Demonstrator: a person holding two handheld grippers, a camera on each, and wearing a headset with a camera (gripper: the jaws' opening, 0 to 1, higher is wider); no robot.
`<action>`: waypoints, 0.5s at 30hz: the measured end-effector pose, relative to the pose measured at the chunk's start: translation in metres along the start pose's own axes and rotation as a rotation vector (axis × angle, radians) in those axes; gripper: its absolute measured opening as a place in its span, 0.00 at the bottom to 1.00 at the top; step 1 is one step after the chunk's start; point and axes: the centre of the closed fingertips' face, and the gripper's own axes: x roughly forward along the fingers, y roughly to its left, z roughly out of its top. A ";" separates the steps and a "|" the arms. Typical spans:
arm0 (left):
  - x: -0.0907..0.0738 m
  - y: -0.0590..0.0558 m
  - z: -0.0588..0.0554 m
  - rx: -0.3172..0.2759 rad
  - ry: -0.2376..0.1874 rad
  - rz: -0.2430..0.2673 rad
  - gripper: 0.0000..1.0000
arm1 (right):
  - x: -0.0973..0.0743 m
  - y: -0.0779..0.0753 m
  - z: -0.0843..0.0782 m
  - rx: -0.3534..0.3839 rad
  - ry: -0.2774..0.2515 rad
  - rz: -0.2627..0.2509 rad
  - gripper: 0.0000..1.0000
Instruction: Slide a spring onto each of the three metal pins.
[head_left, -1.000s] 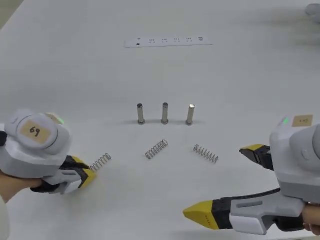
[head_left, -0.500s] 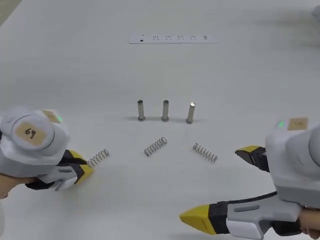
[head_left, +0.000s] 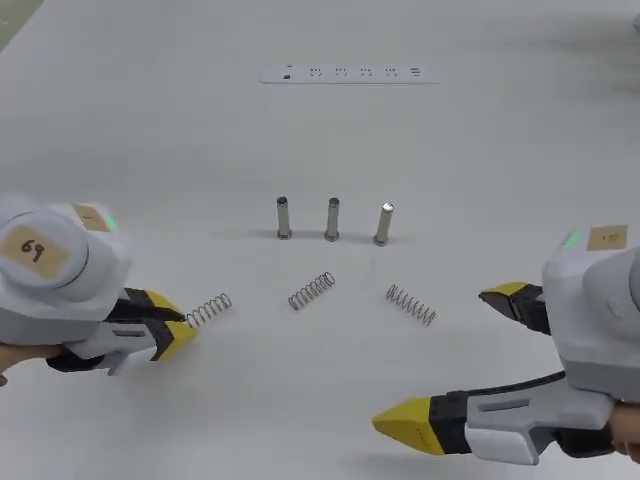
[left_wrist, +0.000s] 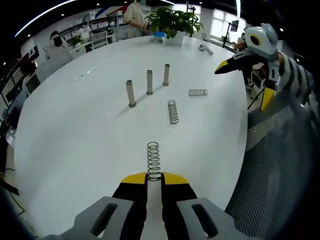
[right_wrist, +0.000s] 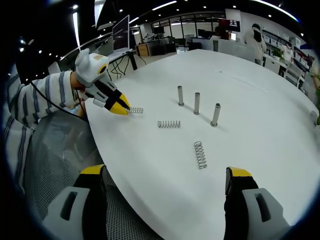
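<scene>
Three upright metal pins (head_left: 284, 217) (head_left: 332, 218) (head_left: 384, 222) stand in a row on the white table (head_left: 150, 150), all bare. In front of them lie two loose springs, one in the middle (head_left: 311, 291) and one to the right (head_left: 411, 305). My left gripper (head_left: 183, 330) is shut on the near end of a third spring (head_left: 209, 309). In the left gripper view that spring (left_wrist: 153, 160) sticks straight out from the jaws toward the pins (left_wrist: 149, 82). My right gripper (head_left: 452, 360) stands wide open and holds nothing, short of the right spring (right_wrist: 199, 154).
A white power strip (head_left: 348, 73) lies at the far side of the table. The table's curved near edge (right_wrist: 125, 170) runs close under both grippers, with a mesh chair (right_wrist: 55, 150) below it. A potted plant (left_wrist: 172, 22) stands on the far side.
My left gripper has shifted a little right and away from me, carrying the left spring with it. The right gripper stays open in about the same place.
</scene>
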 end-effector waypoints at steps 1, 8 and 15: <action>0.000 -0.002 0.002 -0.016 -0.008 -0.009 0.02 | -0.001 -0.001 0.001 -0.003 -0.002 -0.001 0.98; -0.006 -0.010 0.019 0.063 -0.082 -0.043 0.02 | 0.000 -0.005 -0.002 -0.043 0.017 0.003 0.97; -0.010 -0.024 0.023 0.171 -0.084 -0.098 0.02 | -0.003 -0.006 0.003 -0.097 0.001 0.049 0.95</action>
